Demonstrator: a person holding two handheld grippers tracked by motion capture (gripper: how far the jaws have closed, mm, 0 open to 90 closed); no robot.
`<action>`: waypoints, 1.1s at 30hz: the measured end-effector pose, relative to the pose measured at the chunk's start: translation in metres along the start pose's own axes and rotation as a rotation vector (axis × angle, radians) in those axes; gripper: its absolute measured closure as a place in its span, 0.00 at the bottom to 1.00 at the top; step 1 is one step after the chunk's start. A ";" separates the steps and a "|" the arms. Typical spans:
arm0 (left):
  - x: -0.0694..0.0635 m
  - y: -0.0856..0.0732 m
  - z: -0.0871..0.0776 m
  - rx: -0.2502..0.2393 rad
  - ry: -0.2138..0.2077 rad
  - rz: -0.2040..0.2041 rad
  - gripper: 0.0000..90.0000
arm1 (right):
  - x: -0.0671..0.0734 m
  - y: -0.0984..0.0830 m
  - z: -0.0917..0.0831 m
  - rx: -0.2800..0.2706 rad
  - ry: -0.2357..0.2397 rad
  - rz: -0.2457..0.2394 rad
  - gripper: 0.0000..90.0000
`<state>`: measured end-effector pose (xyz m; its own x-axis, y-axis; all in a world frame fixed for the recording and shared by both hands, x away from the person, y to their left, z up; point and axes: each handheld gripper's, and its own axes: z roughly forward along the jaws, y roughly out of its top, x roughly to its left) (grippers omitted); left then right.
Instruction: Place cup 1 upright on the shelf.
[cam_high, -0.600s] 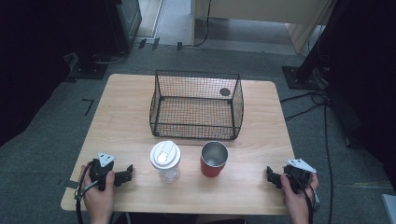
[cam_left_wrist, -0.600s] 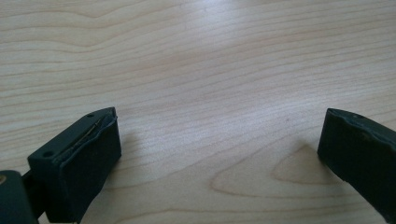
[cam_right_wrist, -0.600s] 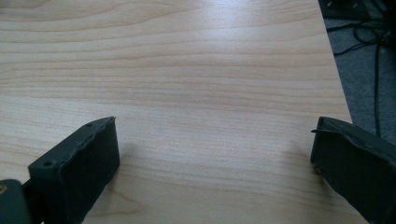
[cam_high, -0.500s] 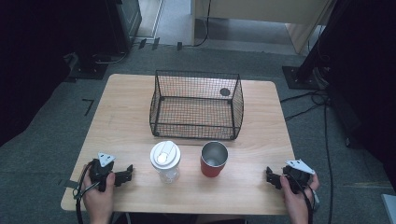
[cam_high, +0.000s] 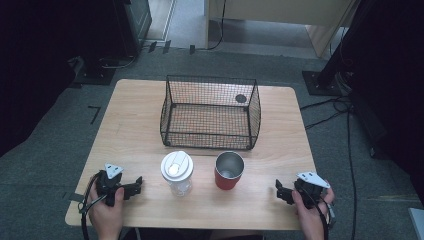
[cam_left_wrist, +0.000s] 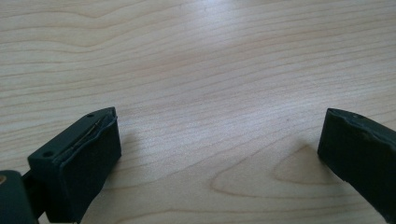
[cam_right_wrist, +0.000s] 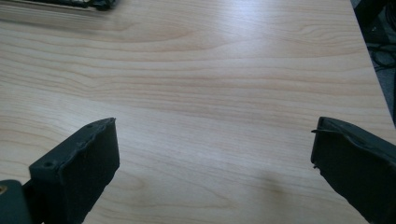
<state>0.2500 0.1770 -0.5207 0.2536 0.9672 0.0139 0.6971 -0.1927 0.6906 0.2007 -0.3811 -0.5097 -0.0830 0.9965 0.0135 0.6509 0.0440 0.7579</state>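
Note:
A clear tumbler with a white lid (cam_high: 177, 172) stands near the table's front middle. Beside it on the right stands a red cup with a steel inside (cam_high: 229, 170), upright and open at the top. Behind both sits a black wire basket (cam_high: 210, 112). My left gripper (cam_high: 136, 184) rests on the table at the front left, held by a hand, jaws wide open (cam_left_wrist: 219, 154) over bare wood. At the front right, my right gripper (cam_high: 280, 191) is likewise held low, open (cam_right_wrist: 212, 161), nothing between its jaws.
The wooden table (cam_high: 135, 125) has bare room left of the basket. A dark round mark (cam_high: 241, 98) shows through the basket's far right corner. Cables (cam_high: 330, 107) run over the grey floor at the right. The table's right edge (cam_right_wrist: 369, 56) lies close to the right gripper.

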 end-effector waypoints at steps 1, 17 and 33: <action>0.000 0.000 0.000 0.000 0.000 0.000 0.00 | 0.000 0.000 0.000 0.000 0.000 0.000 0.01; 0.000 0.000 0.000 0.000 0.000 0.000 0.00 | 0.027 0.008 -0.004 -0.024 0.065 -0.021 0.01; 0.000 0.000 0.000 0.000 0.000 0.000 0.00 | 0.055 0.012 -0.007 -0.043 0.124 -0.049 0.01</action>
<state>0.2500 0.1770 -0.5207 0.2535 0.9672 0.0141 0.6970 -0.1928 0.6906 0.1988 -0.3262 -0.4951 -0.2082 0.9766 0.0545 0.6111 0.0864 0.7869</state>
